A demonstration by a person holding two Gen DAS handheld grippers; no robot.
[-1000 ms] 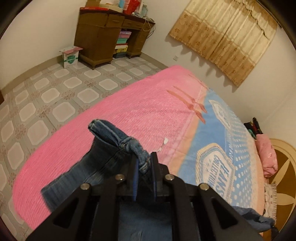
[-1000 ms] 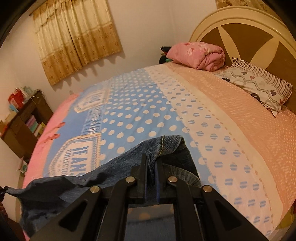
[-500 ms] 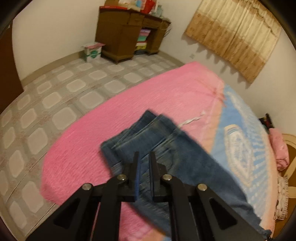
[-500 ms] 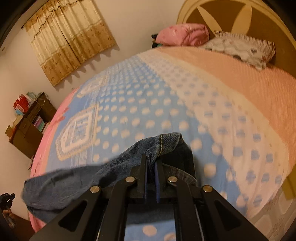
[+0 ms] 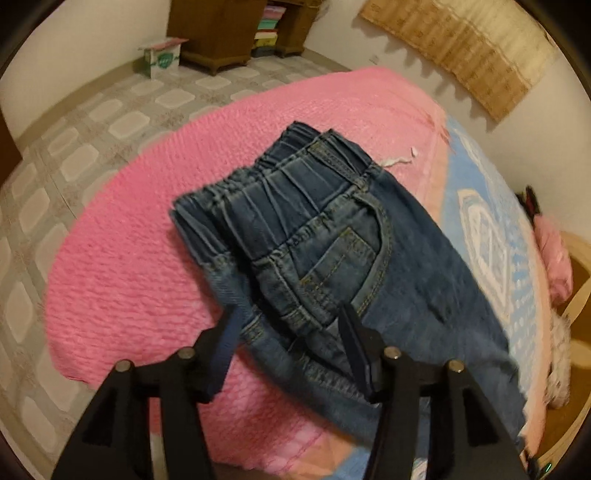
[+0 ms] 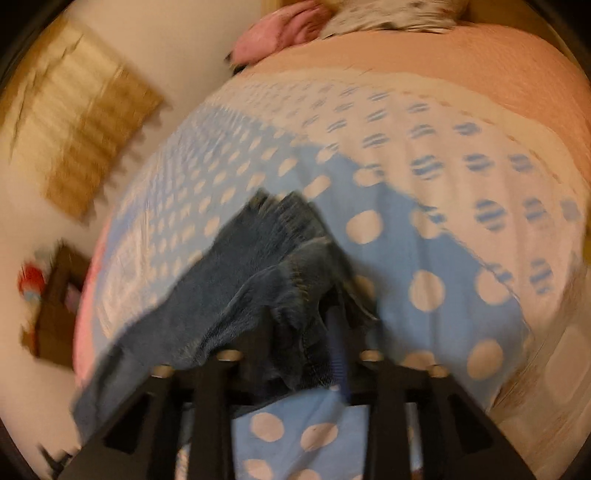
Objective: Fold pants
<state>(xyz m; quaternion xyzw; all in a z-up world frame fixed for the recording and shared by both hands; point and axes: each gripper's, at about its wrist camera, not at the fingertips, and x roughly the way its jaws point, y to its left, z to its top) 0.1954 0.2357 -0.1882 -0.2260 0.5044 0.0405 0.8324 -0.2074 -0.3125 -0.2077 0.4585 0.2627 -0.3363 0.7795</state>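
One bed [image 5: 122, 266] carries one pair of jeans [image 5: 314, 236] near its foot edge, waistband over the pink blanket zone. Tiled floor, one cabinet [image 5: 218, 29], one box [image 5: 162, 57], one curtain [image 5: 461, 48]. Left tool [image 5: 288, 325]: wide, straddling the waistband. Right tool [image 6: 306, 332]: blurred; width cannot be determined, denim draped over it.

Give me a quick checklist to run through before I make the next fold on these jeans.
1. Left gripper let go: ok, jaws stand wide apart around the waistband.
2. Right gripper let go: ok, jaws apart, though denim lies bunched between them.
3. Jeans doubled, waistbands stacked: ok.
4. Jeans fully on the bedspread: ok in the left view.
5. Leg hems aligned and flat: not ok, rumpled.
6. Fabric snagged on right fingers: cannot tell, view is blurred.
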